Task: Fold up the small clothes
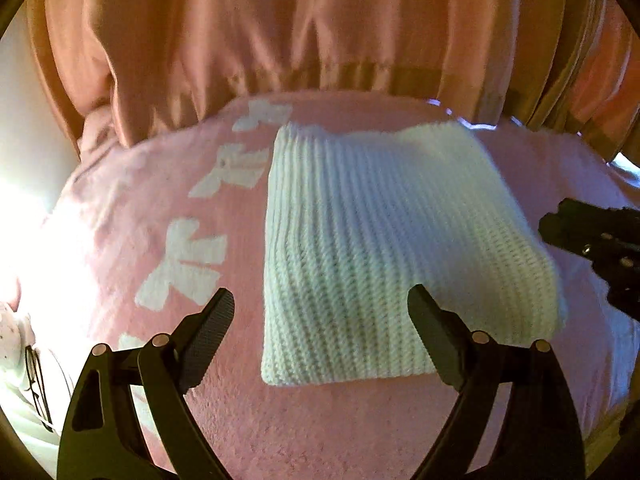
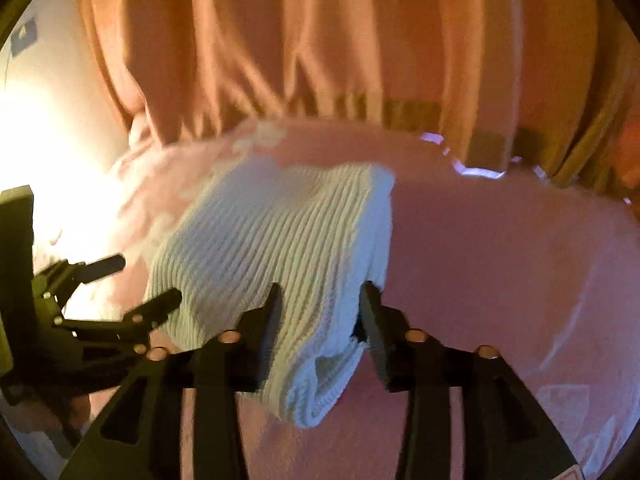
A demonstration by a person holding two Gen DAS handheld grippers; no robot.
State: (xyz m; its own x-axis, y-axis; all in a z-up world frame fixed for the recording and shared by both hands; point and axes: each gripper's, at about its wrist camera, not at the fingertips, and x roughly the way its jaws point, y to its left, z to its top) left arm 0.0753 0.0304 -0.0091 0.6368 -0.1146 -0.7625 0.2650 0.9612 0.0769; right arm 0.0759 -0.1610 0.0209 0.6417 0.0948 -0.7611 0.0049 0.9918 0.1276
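At the far left of the left wrist view, strong light washes out a pale wall, and a white item with dark markings (image 1: pixel 30 376) lies at the lower left edge; what it is cannot be told. The surface is a pink fleece blanket (image 1: pixel 132 200) carrying a row of white bow shapes (image 1: pixel 184 264) that runs along its left side. The left gripper (image 1: pixel 320 300) hovers low over the blanket with its jaws spread wide apart and nothing between them; its left fingertip lies over bare pink fleece, its right fingertip over the near part of the garment. The white ribbed knit garment (image 1: pixel 380 240) lies folded in a rough rectangle on the blanket, just right of the bows, with its ribs running from near to far. At the right edge of this view the right gripper (image 1: pixel 592 248) reaches in at the garment's right edge. In the right wrist view the left gripper (image 2: pixel 132 280) shows at the left with jaws apart beside the garment's left edge. The garment (image 2: pixel 272 240) here rises in a hump, its near right corner bunched and lifted off the blanket (image 2: pixel 500 260). The right gripper (image 2: pixel 320 300) has its jaws on either side of that bunched corner and pressing the knit. Orange curtains (image 2: pixel 320 40) hang behind the far edge of the blanket.
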